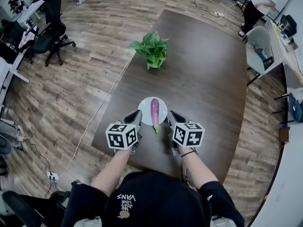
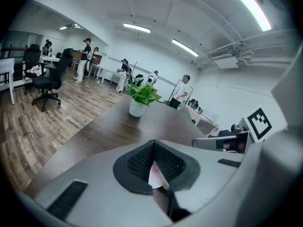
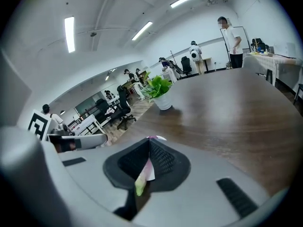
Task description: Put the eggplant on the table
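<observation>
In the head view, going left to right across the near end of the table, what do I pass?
left hand-held gripper → eggplant, lying on a white plate → right hand-held gripper

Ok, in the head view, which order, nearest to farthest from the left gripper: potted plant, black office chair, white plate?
1. White plate, right beside the tongs of the left gripper.
2. Potted plant, farther ahead, beyond the plate.
3. Black office chair, far left on the floor.
</observation>
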`<state>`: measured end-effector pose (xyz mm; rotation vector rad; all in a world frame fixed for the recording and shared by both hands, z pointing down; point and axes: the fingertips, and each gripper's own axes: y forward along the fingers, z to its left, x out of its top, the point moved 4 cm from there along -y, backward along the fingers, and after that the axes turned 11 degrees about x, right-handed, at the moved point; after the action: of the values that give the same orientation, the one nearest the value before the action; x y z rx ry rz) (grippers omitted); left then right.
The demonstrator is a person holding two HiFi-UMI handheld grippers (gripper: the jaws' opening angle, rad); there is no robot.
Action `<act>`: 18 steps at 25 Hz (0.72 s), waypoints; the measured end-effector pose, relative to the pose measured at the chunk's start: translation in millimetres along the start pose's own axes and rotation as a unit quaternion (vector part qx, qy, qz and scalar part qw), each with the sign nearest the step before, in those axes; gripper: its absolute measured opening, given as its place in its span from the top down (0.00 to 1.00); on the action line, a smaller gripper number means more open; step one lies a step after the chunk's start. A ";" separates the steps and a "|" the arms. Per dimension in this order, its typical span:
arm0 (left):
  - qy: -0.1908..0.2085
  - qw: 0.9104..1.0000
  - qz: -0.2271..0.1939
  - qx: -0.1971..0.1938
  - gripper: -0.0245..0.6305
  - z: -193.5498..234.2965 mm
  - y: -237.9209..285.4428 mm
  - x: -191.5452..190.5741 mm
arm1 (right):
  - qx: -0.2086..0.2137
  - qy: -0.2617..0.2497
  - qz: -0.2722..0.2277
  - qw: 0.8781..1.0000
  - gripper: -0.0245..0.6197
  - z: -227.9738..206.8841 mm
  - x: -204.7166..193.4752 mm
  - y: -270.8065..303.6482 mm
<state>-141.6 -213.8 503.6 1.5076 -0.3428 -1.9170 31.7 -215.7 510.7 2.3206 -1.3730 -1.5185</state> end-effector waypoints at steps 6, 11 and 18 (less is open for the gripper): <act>0.002 1.000 -0.022 -0.002 0.95 -17.9 -26.9 -4.7 | 0.014 -0.020 -0.012 1.000 0.93 14.6 -5.0 -23.2; 0.012 0.999 -0.049 0.007 0.95 -27.7 -48.0 -11.3 | 0.027 -0.038 -0.031 0.998 0.93 27.9 -10.4 -39.8; 0.016 0.997 -0.080 0.010 0.95 -33.8 -72.0 -22.0 | 0.034 -0.061 -0.043 0.997 0.93 41.2 -20.9 -57.1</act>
<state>-131.8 -139.7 468.7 1.6194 -0.2342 -2.0154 34.6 -150.3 477.4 2.3927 -1.3879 -1.6894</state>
